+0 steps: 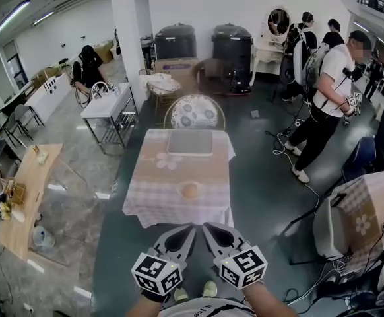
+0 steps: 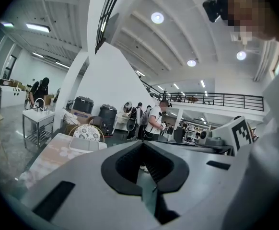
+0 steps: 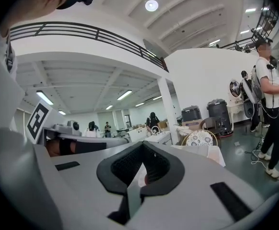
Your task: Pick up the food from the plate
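Note:
In the head view a round, orange-brown piece of food (image 1: 190, 191) lies on a small plate (image 1: 181, 185) near the front edge of a table (image 1: 154, 197) with a checked cloth. A grey tray (image 1: 190, 142) lies further back on it. Both grippers are held close to my body, short of the table. The left gripper (image 1: 189, 230) is shut and holds nothing. Beside it, the right gripper (image 1: 208, 227) is shut and holds nothing. In the left gripper view the left gripper's (image 2: 143, 145) jaws meet at the tip, and the right gripper (image 3: 143, 144) looks the same in its own view.
A round-backed chair (image 1: 193, 111) stands behind the table. A person (image 1: 327, 98) stands at the right, another clothed table (image 1: 370, 210) at the near right. On the left are a wooden table (image 1: 30, 190) and a white metal table (image 1: 106, 104). Dark floor lies on both sides.

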